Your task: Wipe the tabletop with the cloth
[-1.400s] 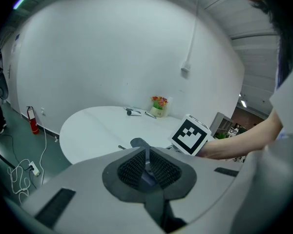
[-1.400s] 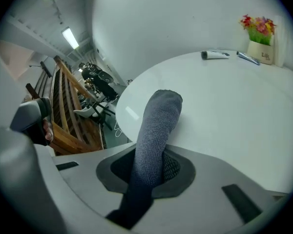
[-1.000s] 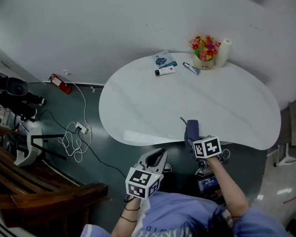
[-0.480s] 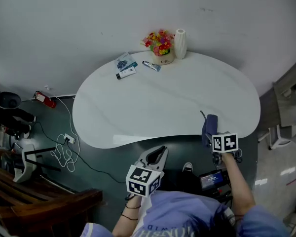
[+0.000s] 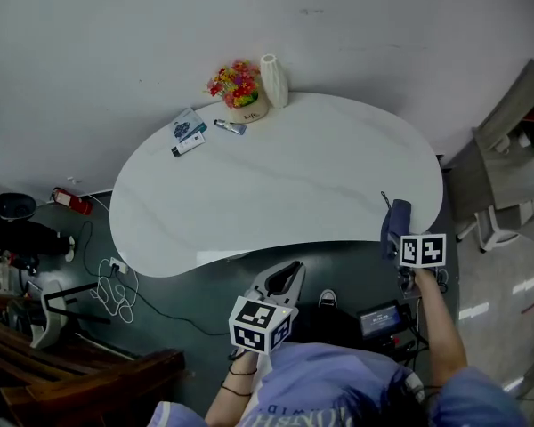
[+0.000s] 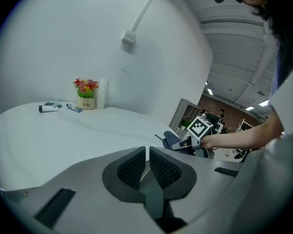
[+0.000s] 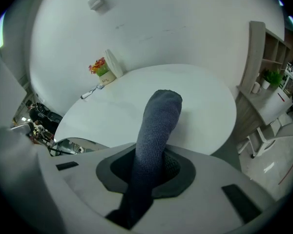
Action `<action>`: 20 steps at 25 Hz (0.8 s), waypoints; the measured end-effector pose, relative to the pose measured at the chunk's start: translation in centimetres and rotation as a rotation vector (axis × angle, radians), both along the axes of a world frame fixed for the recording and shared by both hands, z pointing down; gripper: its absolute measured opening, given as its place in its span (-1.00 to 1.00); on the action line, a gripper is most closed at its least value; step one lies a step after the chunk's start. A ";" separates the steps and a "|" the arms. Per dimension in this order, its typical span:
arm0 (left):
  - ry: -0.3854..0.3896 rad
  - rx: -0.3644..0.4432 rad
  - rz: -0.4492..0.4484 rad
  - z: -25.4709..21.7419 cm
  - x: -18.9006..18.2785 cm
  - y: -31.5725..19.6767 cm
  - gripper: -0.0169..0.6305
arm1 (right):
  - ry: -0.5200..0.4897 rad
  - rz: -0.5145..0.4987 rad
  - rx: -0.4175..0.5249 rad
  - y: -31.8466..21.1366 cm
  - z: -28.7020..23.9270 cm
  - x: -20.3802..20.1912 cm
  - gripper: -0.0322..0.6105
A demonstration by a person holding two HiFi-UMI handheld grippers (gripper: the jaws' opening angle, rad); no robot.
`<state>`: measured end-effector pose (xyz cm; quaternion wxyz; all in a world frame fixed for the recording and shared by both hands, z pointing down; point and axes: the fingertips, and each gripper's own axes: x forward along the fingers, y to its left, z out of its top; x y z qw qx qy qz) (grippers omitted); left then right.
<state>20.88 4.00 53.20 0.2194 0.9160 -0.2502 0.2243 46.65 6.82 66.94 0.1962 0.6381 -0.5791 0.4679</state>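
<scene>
My right tool [image 5: 397, 238] is shut tight on the cloth [image 5: 395, 219]. The cloth is dark blue-grey. It sticks out from between the jaws like a fat sock. It is at the near right edge of the white bench [image 5: 276, 194]. I cannot tell if it touches the top.

My left tool [image 5: 287, 278] is low, close to my body, off the bench and on the near side of it. Its jaws are almost together, with only a thin slit between the pads. Nothing is in them.

At the far side of the bench, by the wall, there is a little pot of flowers [image 5: 237, 89]. A white roll [image 5: 271, 78] stands just beside it. Near the pot lies a small tube [image 5: 230, 127]. A bit further left lie a blue and white packet [image 5: 187, 125] and another tube [image 5: 187, 146], which looks to touch the packet. All of these are well apart from the cloth.
</scene>
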 end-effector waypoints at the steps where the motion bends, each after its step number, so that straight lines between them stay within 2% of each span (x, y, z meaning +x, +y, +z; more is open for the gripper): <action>1: -0.004 0.000 0.010 0.0 0.6 0.3 -0.89 | 0.005 0.014 -0.004 0.7 0.1 1.1 -0.68; 6: -0.028 0.007 0.028 -0.1 1.8 1.1 -0.89 | 0.027 0.088 -0.025 4.1 0.7 6.1 -0.68; 10: -0.057 -0.001 -0.001 0.3 1.0 1.2 -0.89 | 0.010 0.142 -0.037 6.3 1.5 8.1 -0.68; 15: -0.092 -0.018 -0.026 0.9 -0.8 1.7 -0.89 | -0.012 0.155 -0.011 5.7 1.2 7.3 -0.68; 20: -0.097 -0.004 -0.023 0.7 -2.0 2.4 -0.89 | -0.045 0.162 0.068 4.5 -0.9 4.4 -0.68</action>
